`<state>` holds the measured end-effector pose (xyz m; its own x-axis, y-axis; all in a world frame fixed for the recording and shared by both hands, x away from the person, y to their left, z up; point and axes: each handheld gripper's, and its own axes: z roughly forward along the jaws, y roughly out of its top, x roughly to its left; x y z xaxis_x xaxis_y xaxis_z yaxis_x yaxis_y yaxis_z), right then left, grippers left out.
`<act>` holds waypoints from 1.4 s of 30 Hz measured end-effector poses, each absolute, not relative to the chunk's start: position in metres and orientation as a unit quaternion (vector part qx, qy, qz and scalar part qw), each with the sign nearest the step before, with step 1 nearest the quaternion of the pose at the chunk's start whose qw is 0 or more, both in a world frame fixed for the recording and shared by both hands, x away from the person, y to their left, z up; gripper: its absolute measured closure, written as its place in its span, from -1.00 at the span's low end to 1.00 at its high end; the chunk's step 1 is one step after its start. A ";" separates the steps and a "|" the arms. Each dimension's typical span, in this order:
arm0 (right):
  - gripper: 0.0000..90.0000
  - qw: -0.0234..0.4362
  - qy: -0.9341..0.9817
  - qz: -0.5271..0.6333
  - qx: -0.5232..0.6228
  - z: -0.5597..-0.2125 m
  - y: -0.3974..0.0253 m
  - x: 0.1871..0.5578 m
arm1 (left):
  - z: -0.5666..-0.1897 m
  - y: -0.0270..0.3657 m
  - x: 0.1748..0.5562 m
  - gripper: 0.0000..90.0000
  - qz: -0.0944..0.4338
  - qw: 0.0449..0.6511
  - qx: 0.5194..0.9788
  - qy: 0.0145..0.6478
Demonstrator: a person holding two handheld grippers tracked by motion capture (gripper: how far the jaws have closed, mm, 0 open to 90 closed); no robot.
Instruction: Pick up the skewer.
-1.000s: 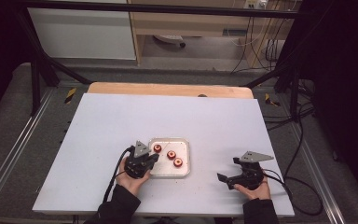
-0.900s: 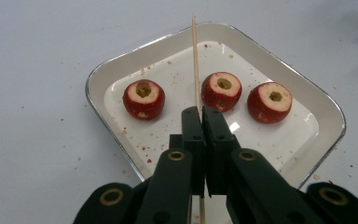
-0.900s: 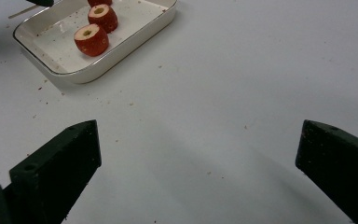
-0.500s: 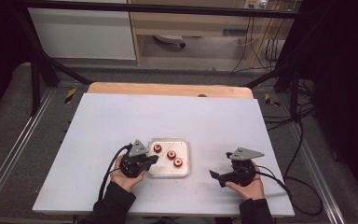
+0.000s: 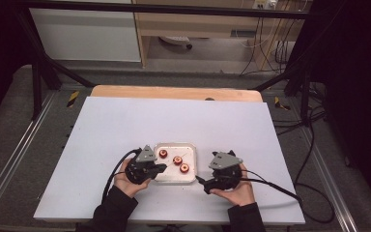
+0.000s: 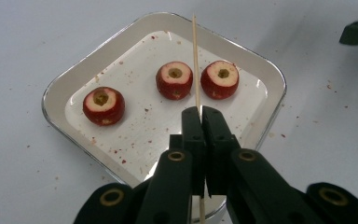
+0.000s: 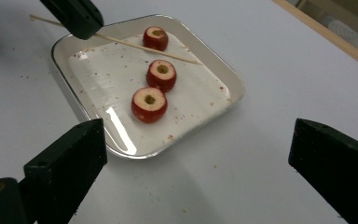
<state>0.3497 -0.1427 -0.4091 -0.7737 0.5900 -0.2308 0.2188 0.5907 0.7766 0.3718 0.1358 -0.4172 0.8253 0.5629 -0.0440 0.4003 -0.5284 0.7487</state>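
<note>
A white square tray [image 5: 169, 177] [image 6: 65, 81] [image 7: 223, 74] holds three cored red fruit pieces [image 5: 174, 160] [image 6: 175, 79] [image 7: 161, 74] in a row. My left gripper [image 5: 161, 168] [image 6: 200, 112] is shut on a thin wooden skewer [image 6: 195, 56] [image 7: 135, 44], which points out over the tray between two of the pieces. My right gripper [image 5: 200, 182] [image 7: 196, 154] stands open just right of the tray, its jaws wide apart and nothing between them. The left gripper's tip [image 7: 77, 16] shows at the tray's far corner in the right gripper view.
The tray sits near the front middle of a pale grey table [image 5: 125, 121]. Red crumbs lie in the tray and on the table beside it. A wooden board edge [image 5: 174, 93] runs along the back. Cables [image 5: 275, 186] trail off to the right.
My right gripper has moved left, from well right of the tray to just beside it. The left gripper stays at the tray's left edge.
</note>
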 end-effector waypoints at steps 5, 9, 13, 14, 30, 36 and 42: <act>-0.81 0.267 0.877 0.358 0.177 -0.414 -0.118 0.346 | -0.417 0.130 0.373 0.96 0.096 0.381 0.882 0.260; -0.72 0.279 0.883 0.348 0.147 -0.417 -0.111 0.345 | -0.415 0.125 0.375 0.96 0.090 0.376 0.888 0.249; -0.55 0.298 0.892 0.322 0.108 -0.418 -0.111 0.348 | -0.409 0.112 0.376 0.96 0.087 0.359 0.902 0.223; -0.52 0.301 0.894 0.316 0.100 -0.417 -0.112 0.349 | -0.409 0.109 0.377 0.96 0.089 0.357 0.904 0.219; 0.16 0.354 0.900 0.247 -0.068 -0.421 -0.106 0.350 | -0.397 0.076 0.377 0.96 0.084 0.330 0.925 0.170; 0.46 0.367 0.896 0.228 -0.103 -0.424 -0.105 0.349 | -0.398 0.072 0.378 0.96 0.082 0.327 0.927 0.166; 0.70 0.373 0.893 0.212 -0.136 -0.427 -0.105 0.349 | -0.396 0.071 0.377 0.96 0.080 0.331 0.926 0.163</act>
<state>0.3491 -0.1046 -0.4266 -0.6849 -0.0835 -0.7239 -0.4005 0.8730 0.2782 0.3772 0.0709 -0.3963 0.9339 0.3551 0.0405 0.2490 -0.7277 0.6391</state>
